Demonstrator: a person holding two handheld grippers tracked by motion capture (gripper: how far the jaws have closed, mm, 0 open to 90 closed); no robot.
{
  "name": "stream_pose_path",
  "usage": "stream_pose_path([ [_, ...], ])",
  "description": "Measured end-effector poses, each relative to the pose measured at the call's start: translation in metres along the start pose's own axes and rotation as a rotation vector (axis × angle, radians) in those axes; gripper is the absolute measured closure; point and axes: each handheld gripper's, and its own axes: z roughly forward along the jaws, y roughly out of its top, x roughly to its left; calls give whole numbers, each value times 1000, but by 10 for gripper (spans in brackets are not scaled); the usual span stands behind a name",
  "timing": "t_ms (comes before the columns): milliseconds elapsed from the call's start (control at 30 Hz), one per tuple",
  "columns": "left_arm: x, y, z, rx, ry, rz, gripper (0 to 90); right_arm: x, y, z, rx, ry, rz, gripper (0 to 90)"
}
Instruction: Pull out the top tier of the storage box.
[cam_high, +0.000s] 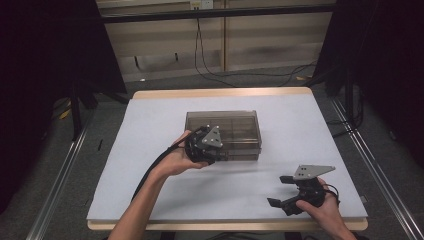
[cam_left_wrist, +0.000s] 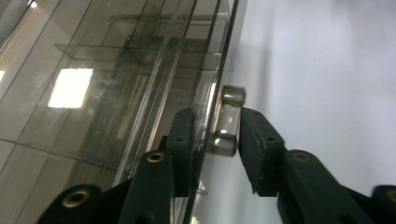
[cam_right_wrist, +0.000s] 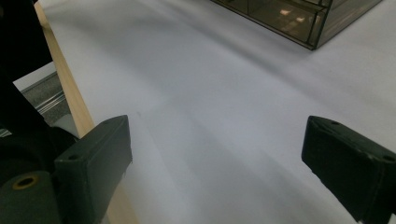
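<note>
A smoky transparent box (cam_high: 235, 125) with inner compartments stands in the middle of the white mat (cam_high: 150, 130). My left gripper (cam_high: 217, 155) sits at the box's front left. In the left gripper view its jaws (cam_left_wrist: 219, 135) pinch a small clear handle (cam_left_wrist: 227, 122) and the front wall of the box (cam_left_wrist: 116, 93). My right gripper (cam_high: 281, 191) hovers near the mat's front right, open, with nothing between its jaws (cam_right_wrist: 215, 158). A corner of the box (cam_right_wrist: 285, 14) shows far ahead of it.
The mat lies on a wooden tabletop whose edge (cam_right_wrist: 70, 88) runs close to the right gripper. Metal rails (cam_high: 60, 170) flank the table on both sides. Cables trail over the floor (cam_high: 215, 75) behind it.
</note>
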Motion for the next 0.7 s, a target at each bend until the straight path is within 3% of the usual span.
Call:
stream_pose_path([
  [300, -1, 0, -1, 3, -21, 8, 694, 0, 0, 0, 0, 0, -1, 84],
  [400, -2, 0, -1, 0, -46, 3, 702, 0, 0, 1, 0, 0, -2, 85],
  [633, -5, 0, -2, -1, -52, 0, 707, 0, 0, 1, 0, 1, -2, 85],
  [700, -6, 0, -2, 5, -37, 19, 707, 0, 0, 0, 0, 1, -2, 85],
])
